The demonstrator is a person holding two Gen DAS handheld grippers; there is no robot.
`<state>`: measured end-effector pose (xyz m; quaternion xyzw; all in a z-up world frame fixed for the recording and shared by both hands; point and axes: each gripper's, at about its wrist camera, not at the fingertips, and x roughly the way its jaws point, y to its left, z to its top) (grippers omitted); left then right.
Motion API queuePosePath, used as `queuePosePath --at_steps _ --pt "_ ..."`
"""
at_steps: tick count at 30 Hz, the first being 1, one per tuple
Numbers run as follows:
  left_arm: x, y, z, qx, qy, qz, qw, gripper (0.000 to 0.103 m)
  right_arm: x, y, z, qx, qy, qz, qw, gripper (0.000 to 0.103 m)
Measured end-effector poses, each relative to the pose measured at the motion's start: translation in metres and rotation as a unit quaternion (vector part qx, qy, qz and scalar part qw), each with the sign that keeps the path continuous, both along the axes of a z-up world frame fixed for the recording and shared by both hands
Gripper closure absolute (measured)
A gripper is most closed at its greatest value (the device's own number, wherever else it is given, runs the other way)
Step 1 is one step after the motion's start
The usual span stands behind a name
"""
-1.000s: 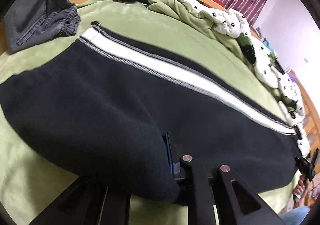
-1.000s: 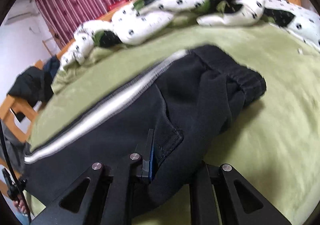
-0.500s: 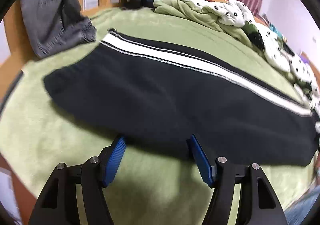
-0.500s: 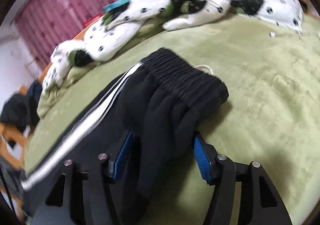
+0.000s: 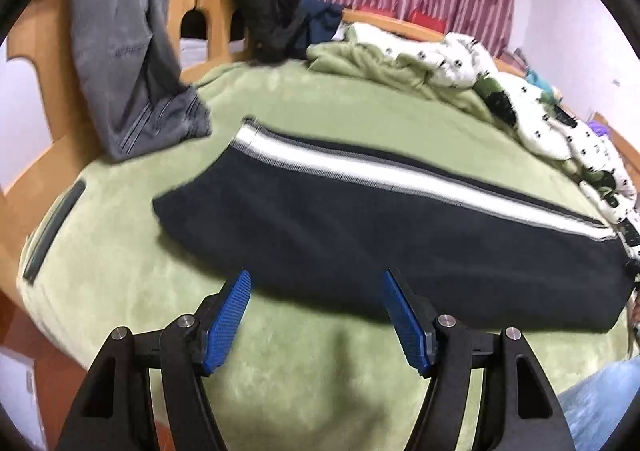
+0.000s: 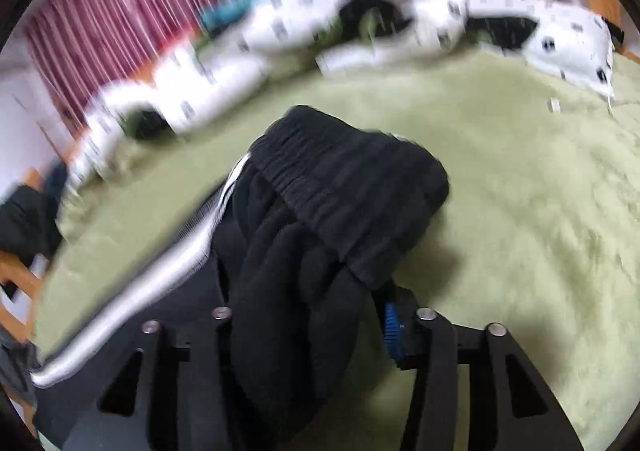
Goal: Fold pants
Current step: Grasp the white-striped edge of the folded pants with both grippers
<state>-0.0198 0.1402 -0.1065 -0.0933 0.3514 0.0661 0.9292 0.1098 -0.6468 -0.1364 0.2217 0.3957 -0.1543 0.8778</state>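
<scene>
Bed blanket (image 5: 320, 99): green, plush | pants (image 5: 360, 227): laid lengthwise mid-bed, soft, thick, limp; likely best pinched at hem and waistband (image 6: 352, 187) | left gripper (image 5: 316, 315): apart, empty, near edge | right gripper (image 6: 308, 335): closing, bunched fabric between.

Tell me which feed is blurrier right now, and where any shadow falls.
Right wrist view: heavy motion smear across the curtain, quilt and pants. Left wrist view: sharper, only mild softness on the pants; a dim shadow lies on the green blanket between the left claw pads.
</scene>
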Motion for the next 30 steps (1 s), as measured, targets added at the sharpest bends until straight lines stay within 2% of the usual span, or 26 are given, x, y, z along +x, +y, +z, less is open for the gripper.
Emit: queuePosePath --at_steps 2,3,5,10,12,13,16,18,21,22,23,24,26,27,30 --pt "0.010 0.001 0.007 0.007 -0.011 -0.012 0.9998 0.037 -0.023 0.002 0.001 -0.020 -0.011 -0.002 1.000 0.049" --pt "0.019 0.002 0.010 0.015 -0.013 -0.014 0.9997 0.037 -0.037 0.004 0.005 -0.037 -0.015 -0.007 0.999 0.044" --pt "0.043 0.008 0.011 0.041 0.000 -0.008 0.9991 0.037 -0.057 0.010 0.015 -0.065 -0.014 -0.009 0.998 0.042" --pt "0.093 0.036 0.012 0.025 -0.011 -0.031 0.9991 0.037 -0.078 0.044 0.046 -0.137 0.001 -0.010 0.991 0.042" --pt "0.124 0.055 0.007 0.025 -0.002 -0.010 0.9996 0.037 -0.080 0.063 0.059 -0.157 0.000 -0.006 0.988 0.042" --pt "0.141 0.066 0.002 0.013 0.010 -0.007 0.9999 0.039 -0.080 0.073 0.065 -0.163 -0.002 -0.003 0.987 0.042" --pt "0.184 0.093 -0.013 -0.019 0.036 0.012 0.9991 0.045 -0.068 0.095 0.075 -0.170 -0.012 0.004 0.985 0.042" --pt "0.210 0.104 -0.028 -0.002 0.068 0.044 0.9967 0.047 -0.050 0.112 0.078 -0.162 -0.020 0.013 0.987 0.042" --pt "0.238 0.116 -0.052 -0.007 0.092 0.065 0.9936 0.064 -0.017 0.137 0.073 -0.131 -0.023 0.033 0.991 0.042" --pt "0.242 0.117 -0.055 -0.011 0.086 0.069 0.9938 0.077 -0.008 0.145 0.071 -0.127 -0.023 0.042 0.991 0.042" --pt "0.242 0.118 -0.052 -0.013 0.075 0.065 0.9949 0.084 0.004 0.158 0.069 -0.132 -0.023 0.055 0.989 0.042" --pt "0.236 0.117 -0.044 -0.012 0.045 0.057 0.9972 0.084 0.014 0.167 0.067 -0.141 -0.021 0.067 0.987 0.042" --pt "0.223 0.120 -0.034 -0.001 0.004 0.071 0.9975 0.084 0.038 0.192 0.061 -0.168 -0.019 0.108 0.980 0.042" --pt "0.219 0.123 -0.035 -0.007 -0.002 0.080 0.9967 0.084 0.049 0.201 0.059 -0.175 -0.019 0.127 0.976 0.042" --pt "0.226 0.135 -0.057 -0.033 0.030 0.084 0.9955 0.084 0.082 0.221 0.050 -0.161 -0.021 0.192 0.968 0.042"
